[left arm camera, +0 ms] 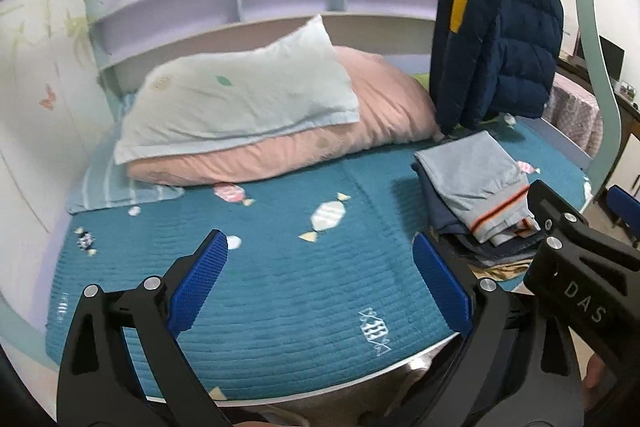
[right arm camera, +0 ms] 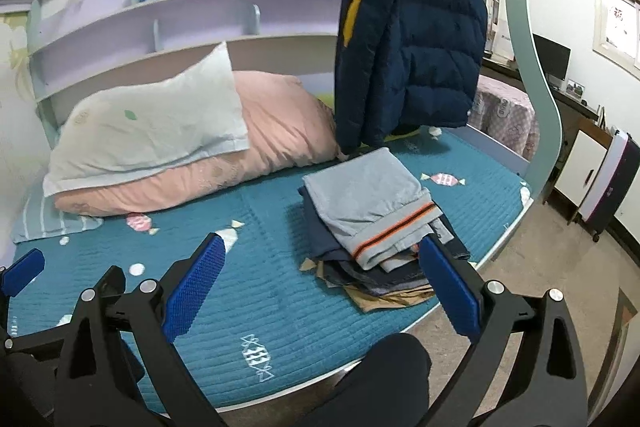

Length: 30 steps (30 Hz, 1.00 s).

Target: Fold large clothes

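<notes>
Two empty tongs hover over a bed beside a stack of folded clothes.

Nearest, the left tongs [left arm camera: 320, 283] and right tongs [right arm camera: 320, 287] gape wide, holding nothing. On the teal bedspread [right arm camera: 280, 291], the folded pile [right arm camera: 380, 227] sits near the bed's edge, grey trousers topmost, lower layers mostly hidden. Beyond, a navy-and-yellow jacket [right arm camera: 420, 47] hangs, its top cut off.

White pillow [left arm camera: 236, 107] atop pink duvet [left arm camera: 360, 123], teal mattress [left arm camera: 304, 291].

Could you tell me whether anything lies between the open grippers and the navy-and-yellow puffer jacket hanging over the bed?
Partly: the stack of folded clothes sits before the navy-and-yellow puffer jacket, on the right gripper's path. The left gripper faces bare teal bedspread.
</notes>
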Motion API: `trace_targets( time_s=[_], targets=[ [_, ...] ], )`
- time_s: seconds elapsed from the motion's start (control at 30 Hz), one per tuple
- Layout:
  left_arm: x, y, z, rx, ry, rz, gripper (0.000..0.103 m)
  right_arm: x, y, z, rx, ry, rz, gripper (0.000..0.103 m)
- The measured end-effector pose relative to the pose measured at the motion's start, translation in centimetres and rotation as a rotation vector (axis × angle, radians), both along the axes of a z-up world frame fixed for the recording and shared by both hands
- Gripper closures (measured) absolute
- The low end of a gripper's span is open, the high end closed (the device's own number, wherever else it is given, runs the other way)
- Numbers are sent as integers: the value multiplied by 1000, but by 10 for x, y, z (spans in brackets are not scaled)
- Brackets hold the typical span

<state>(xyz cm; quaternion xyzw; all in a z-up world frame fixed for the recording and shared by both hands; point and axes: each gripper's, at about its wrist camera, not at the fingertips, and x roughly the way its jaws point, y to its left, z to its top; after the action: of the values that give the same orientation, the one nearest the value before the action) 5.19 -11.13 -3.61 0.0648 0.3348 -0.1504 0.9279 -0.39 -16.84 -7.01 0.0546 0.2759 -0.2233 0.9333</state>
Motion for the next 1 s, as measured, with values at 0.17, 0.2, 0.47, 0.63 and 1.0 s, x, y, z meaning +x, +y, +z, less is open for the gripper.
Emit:
trace_targets(
  time_s=[0.17, 0.2, 0.47, 0.63, 1.0],
  targets=[
    [-9, 10, 14, 7, -42, 27, 5, -5, 7, 11, -35, -18, -11, 9],
    [-10, 11, 16, -1, -47, 29, 5, -6, 6, 12, -35, -22, -17, 9],
    [-12, 25, 34, -64, -52, 42, 5, -17, 3, 24, -73, -38, -48, 9],
    [-15, 26, 43, -76, -65, 39, 5, -22, 6, 27, -72, -44, -29, 9],
    [-22, 23, 53, -94, -79, 27, 5, -30, 5, 33, -88, -42, -24, 8]
  ],
)
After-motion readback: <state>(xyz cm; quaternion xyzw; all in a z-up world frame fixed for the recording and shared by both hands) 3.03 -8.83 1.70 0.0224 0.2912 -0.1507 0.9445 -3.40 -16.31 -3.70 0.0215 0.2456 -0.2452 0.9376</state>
